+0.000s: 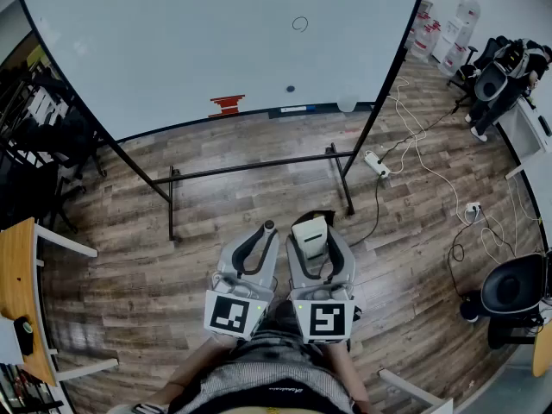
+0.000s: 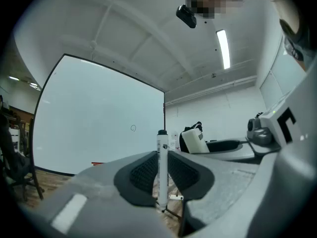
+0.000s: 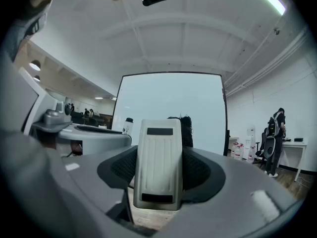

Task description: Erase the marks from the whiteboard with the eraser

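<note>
**Eraser (image 1: 310,235) clamped in right fingers, marker (image 1: 266,228) in left, whiteboard (image 1: 172,50) well ahead**

Head view: left gripper (image 1: 259,241) and right gripper (image 1: 313,229) are side by side and close to the body, over the wood floor (image 1: 129,231). The white eraser sits between the right fingers and sticks out past their tips. The marker's dark cap pokes out beyond the left fingertips. The whiteboard stands on its frame well ahead of both sets of fingers, not touched by either. It carries a small circle mark (image 1: 299,23) and a dark dot (image 1: 290,88) below that. A power strip (image 1: 377,164) and cables lie on the floor ahead and to the right of the fingers.

Left gripper view: the fingers are closed on the thin white marker, which stands upright between the pads with its cap above the tips. The circle mark shows on the board ahead, just left of the marker. The eraser is off to the right, in the other gripper.

Right gripper view: the fingers are clamped on the eraser, with the ribbed face towards the camera and the pads pressing on both of its long sides. The top of the eraser rises above the fingertips. The board fills the background straight ahead, apart from the eraser.
</note>
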A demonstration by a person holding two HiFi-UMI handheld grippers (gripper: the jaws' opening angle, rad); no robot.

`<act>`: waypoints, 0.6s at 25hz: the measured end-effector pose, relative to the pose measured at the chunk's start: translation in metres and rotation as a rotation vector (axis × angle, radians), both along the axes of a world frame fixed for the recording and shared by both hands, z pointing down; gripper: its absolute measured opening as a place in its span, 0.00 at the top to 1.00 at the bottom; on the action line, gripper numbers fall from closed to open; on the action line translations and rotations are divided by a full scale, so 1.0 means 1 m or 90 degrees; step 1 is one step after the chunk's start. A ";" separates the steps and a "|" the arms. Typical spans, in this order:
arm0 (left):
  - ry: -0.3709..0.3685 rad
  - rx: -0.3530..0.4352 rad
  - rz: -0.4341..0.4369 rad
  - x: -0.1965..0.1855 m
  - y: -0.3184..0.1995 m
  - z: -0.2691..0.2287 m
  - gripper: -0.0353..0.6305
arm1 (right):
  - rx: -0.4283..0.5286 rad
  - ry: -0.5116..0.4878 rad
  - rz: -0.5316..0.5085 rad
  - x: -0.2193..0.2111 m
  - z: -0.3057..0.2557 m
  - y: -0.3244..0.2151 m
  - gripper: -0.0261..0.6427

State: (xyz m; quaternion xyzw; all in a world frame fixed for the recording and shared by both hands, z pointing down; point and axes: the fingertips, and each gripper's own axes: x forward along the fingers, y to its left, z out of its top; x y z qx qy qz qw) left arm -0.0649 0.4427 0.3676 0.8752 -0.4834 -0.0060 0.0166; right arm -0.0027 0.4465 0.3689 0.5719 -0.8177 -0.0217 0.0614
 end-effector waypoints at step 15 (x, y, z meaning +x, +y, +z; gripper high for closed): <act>0.004 -0.006 -0.004 0.044 -0.022 0.007 0.84 | 0.000 -0.036 -0.022 0.036 0.004 -0.025 0.58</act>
